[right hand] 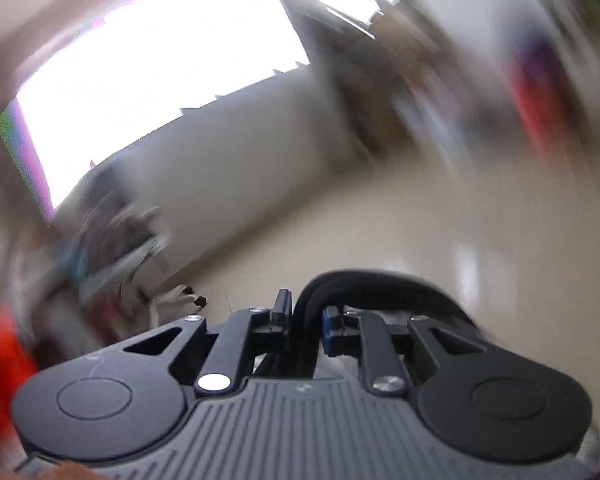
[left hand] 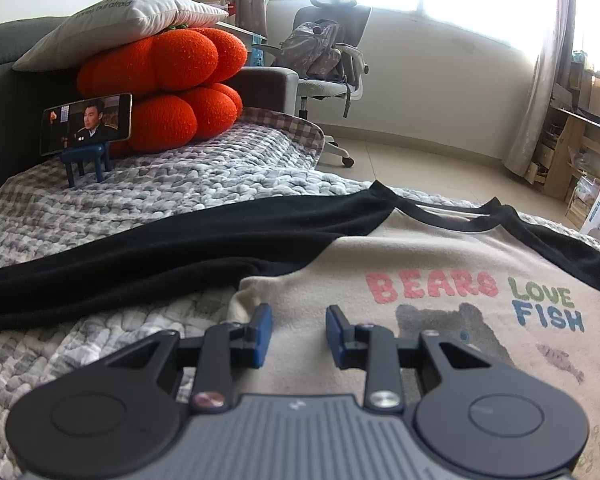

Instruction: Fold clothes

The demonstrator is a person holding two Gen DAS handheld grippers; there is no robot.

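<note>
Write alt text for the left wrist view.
The left gripper, jaws open, hovers over a cream T-shirt with black sleeves, printed "BEARS LOVE FISH", spread on a grey knitted blanket. Behind stand a phone on a blue stand, orange pumpkin cushions and an office chair.

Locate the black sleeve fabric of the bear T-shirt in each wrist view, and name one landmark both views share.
Left wrist view: the black sleeve lies flat across the quilt, left of centre, above the left tongs.
Right wrist view: black fabric is pinched in the right tongs, lower centre, arching rightwards.
Shared landmark: the office chair, upper centre in the left view; blurred at left in the right view.
</note>
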